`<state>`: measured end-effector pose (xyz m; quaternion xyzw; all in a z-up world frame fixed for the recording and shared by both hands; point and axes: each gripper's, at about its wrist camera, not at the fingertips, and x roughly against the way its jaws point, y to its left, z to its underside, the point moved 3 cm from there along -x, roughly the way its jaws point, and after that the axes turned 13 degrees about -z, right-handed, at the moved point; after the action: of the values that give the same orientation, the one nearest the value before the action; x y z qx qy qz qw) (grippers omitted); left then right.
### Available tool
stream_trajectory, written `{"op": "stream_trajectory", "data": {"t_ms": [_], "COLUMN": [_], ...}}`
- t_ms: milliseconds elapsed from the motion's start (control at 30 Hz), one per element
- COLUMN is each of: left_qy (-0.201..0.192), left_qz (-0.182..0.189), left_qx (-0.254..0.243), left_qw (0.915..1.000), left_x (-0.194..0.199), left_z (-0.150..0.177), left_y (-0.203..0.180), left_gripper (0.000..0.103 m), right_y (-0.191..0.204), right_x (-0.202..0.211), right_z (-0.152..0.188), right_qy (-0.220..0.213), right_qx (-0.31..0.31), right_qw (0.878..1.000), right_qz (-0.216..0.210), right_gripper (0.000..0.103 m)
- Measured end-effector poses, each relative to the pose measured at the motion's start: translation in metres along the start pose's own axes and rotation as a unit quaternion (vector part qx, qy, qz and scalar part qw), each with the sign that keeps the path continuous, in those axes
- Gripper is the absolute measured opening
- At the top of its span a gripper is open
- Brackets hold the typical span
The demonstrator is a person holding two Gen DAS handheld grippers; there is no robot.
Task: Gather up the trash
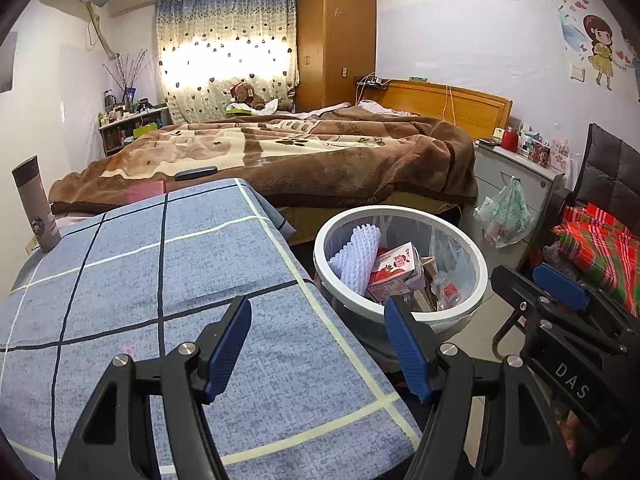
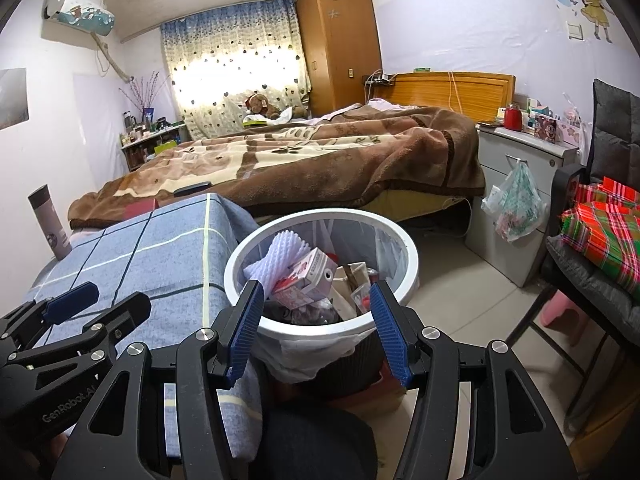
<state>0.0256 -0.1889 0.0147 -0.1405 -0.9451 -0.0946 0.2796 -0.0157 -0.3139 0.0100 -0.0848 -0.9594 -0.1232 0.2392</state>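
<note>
Straight ahead of the right gripper [image 2: 316,330], just past its blue-padded fingertips, stands a round white-rimmed trash bin [image 2: 404,246] lined with a clear bag. Its jaws stand apart with nothing between the pads; the bin's near rim shows through the gap. Inside the bin lie a white foam fruit net [image 2: 280,258], a pink strawberry milk carton [image 2: 310,282] leaning against it, and a jumble of paper and plastic wrappers [image 2: 352,286] to the carton's right.

To the left of that gripper, the left gripper [image 1: 318,346] hangs above a table covered with a blue checked cloth [image 1: 132,280], its jaws likewise released and holding nothing. From its own view the bin [image 1: 476,264] sits ahead and to the right, beside the table's edge, its right finger overlapping the near rim in the picture. Whether that finger touches the rim cannot be told.

Far ahead and left of the left gripper, at the table's far corner, a grey flask [image 1: 36,204] stands upright. Beyond the table lies a bed under a brown blanket [image 1: 320,148]. Right of the bin, a plastic bag [image 2: 516,204] hangs from the handle of a grey bedside cabinet [image 2: 516,160], and nearer on the right a chair [image 2: 612,280] bears a red-and-green plaid bundle [image 2: 600,232].
</note>
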Motion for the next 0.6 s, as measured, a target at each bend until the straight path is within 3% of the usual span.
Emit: {"op": "stream_trajectory", "data": {"t_ms": [600], "left_qy": [0.000], "left_qz": [-0.001], "left_qx": [0.002], "left_qw": [1.0000], "left_x": [-0.0008], "left_z": [-0.0009], "left_y": [0.0027], "left_gripper": [0.071], "right_y": [0.0007], "right_x": [-0.0003], "right_z": [0.0006], "right_qy": [0.000], "right_qx": [0.001], "right_qw": [1.000], "right_qz": [-0.001], "right_gripper": [0.057]}}
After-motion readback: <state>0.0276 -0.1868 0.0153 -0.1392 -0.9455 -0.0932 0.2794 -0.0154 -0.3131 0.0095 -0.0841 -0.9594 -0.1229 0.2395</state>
